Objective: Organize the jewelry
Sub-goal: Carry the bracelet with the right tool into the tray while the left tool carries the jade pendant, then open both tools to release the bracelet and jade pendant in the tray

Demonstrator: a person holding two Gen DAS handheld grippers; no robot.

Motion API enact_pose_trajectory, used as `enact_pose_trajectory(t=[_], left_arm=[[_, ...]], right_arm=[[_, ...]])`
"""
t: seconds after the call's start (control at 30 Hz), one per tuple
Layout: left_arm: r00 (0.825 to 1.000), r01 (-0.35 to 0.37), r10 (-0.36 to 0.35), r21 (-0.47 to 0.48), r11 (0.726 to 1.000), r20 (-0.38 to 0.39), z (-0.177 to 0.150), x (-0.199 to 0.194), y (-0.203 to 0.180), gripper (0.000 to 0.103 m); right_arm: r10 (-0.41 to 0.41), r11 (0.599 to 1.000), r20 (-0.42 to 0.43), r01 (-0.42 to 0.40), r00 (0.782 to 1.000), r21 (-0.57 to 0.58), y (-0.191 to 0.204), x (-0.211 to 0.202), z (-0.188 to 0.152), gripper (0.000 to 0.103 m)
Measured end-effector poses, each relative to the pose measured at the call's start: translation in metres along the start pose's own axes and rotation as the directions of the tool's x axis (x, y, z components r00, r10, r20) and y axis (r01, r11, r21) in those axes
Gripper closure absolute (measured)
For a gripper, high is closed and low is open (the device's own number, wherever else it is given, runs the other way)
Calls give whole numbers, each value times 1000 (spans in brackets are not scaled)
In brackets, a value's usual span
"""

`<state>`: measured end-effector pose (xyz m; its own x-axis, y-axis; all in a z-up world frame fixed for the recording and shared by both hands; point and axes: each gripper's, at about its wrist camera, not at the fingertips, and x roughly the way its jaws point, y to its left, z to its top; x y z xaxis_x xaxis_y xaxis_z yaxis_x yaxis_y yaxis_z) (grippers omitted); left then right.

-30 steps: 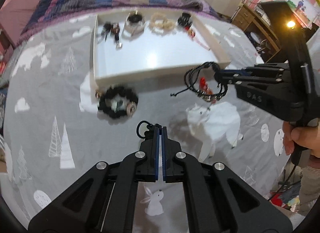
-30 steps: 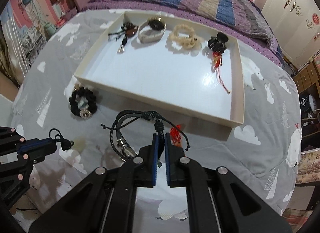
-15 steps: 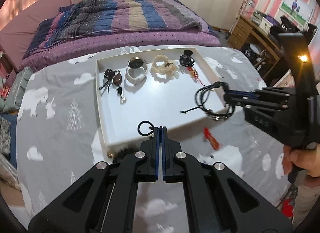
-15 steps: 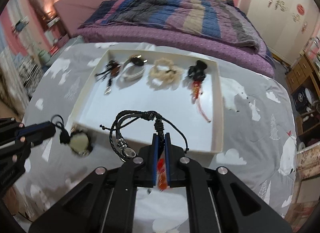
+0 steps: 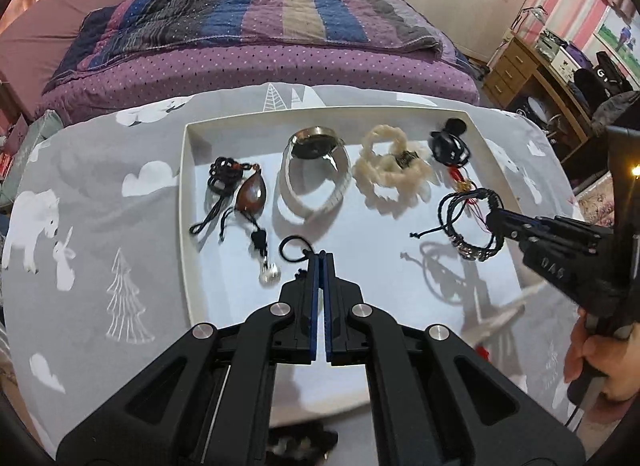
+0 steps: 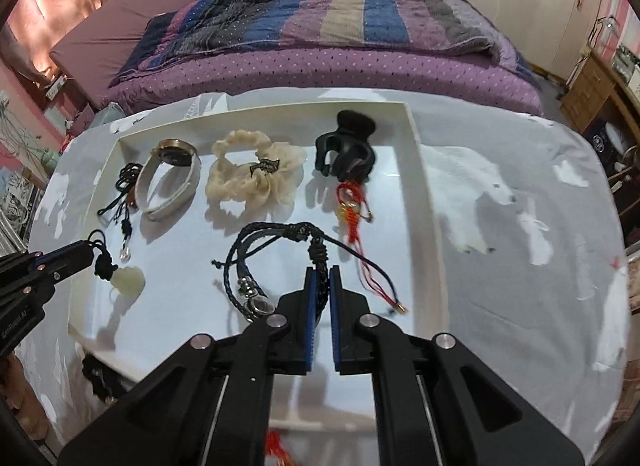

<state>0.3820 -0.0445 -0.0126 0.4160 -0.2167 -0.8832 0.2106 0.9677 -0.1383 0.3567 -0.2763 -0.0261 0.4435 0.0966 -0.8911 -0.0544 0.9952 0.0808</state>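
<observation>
- The left gripper [image 5: 322, 256] is clamping shut on a black cord loop [image 5: 293, 248]; in the right wrist view a pale pendant [image 6: 127, 281] is hanging from that cord above the tray's near left area.
- The right gripper [image 6: 323, 272] is pinching closed on the knot of a black braided bracelet [image 6: 256, 266], which is hanging over the white tray [image 5: 185, 201], near its right side.
- Lying along the tray's far side, left to right: a brown drop pendant on black cord [image 5: 250, 195], a watch with a white strap [image 5: 316, 169], a cream scrunchie [image 6: 256, 177], and a black hair claw [image 6: 346, 153] with a red tassel [image 6: 352, 205] just near of it.
- The tray is sitting on a grey cloth with bears and trees [image 5: 92, 225]; a bed with a striped quilt [image 5: 256, 13] is standing beyond, and a wooden desk [image 5: 532, 69] at far right.
- The left wrist view alone is showing a person's hand [image 5: 596, 354] gripping the right tool's handle.
- The right wrist view alone is showing a dark beaded item [image 6: 98, 380] on the cloth near the tray's near left corner; its details are blurred.
</observation>
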Motion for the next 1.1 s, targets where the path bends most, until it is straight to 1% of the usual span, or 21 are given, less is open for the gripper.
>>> enact_pose_trajectory(t=[0.17,0.3,0.37,0.43,0.47,0.5,0.53,0.57,0.6,0.63,0.7,0.73,0.8,0.83,0.9,0.97,1.0,1.03,1.1], left_arm=[[998,-52,53,4,999,-22,6,19,-1,103],[995,-88,88,6,996,-41,7,34,-2,103],[993,-109,109,2,994,-50,7,39,-1,103],[992,-109,109,-3,994,-58,6,41,0,101],[992,-111,111,-5,994,-60,6,41,0,99],[992,-113,113,-5,994,-64,6,42,-1,95],[991,-116,115,-6,993,-66,4,41,-1,93],[991,-120,119,-7,993,-66,3,40,-1,88],[990,-126,125,-9,992,-65,2,39,-1,81],[989,-132,131,-9,991,-63,0,38,-1,76],[988,-148,148,-13,989,-50,-3,34,-1,58],[989,-147,146,-16,989,-35,-5,30,-3,53],[989,-148,148,-17,989,-11,-9,20,-4,41],[989,-149,149,-16,989,-3,-11,15,-5,38],[989,-147,147,-20,989,17,-14,4,-6,23],[988,-148,149,-22,989,48,-17,-9,-6,18],[987,-148,149,-24,989,56,-19,-13,-6,13],[987,-147,149,-29,989,60,-22,-17,-4,11],[986,-147,150,-39,988,70,-28,-27,-4,7]], right_arm=[[-11,1000,-38,12,999,7,3,30,3,97],[-32,999,-45,32,998,-5,7,39,3,96],[-50,999,-49,49,998,-24,10,40,4,95],[-49,998,-61,47,997,-28,13,39,4,93],[-43,999,-67,41,997,-25,13,39,4,89],[-41,999,-69,39,997,-24,14,39,4,84],[-39,999,-66,38,997,-22,13,38,3,70],[-40,999,-58,39,998,-20,13,36,2,62],[-43,999,-53,42,998,-21,13,34,2,61],[-39,999,-53,38,998,-20,13,33,2,61],[-29,1000,-49,29,998,-7,11,29,2,60],[-29,1000,-42,29,999,-2,12,26,2,57],[-36,999,-24,36,999,-3,11,19,0,53],[-38,999,-17,38,999,-4,10,14,-1,49],[-43,999,-2,43,999,-4,9,5,-3,45],[-42,999,14,42,999,-4,9,-3,-4,41],[-46,999,26,46,999,-5,9,-11,-7,40],[-47,999,31,48,998,-7,10,-15,-9,38],[-45,999,34,45,998,-12,10,-24,-14,38]])
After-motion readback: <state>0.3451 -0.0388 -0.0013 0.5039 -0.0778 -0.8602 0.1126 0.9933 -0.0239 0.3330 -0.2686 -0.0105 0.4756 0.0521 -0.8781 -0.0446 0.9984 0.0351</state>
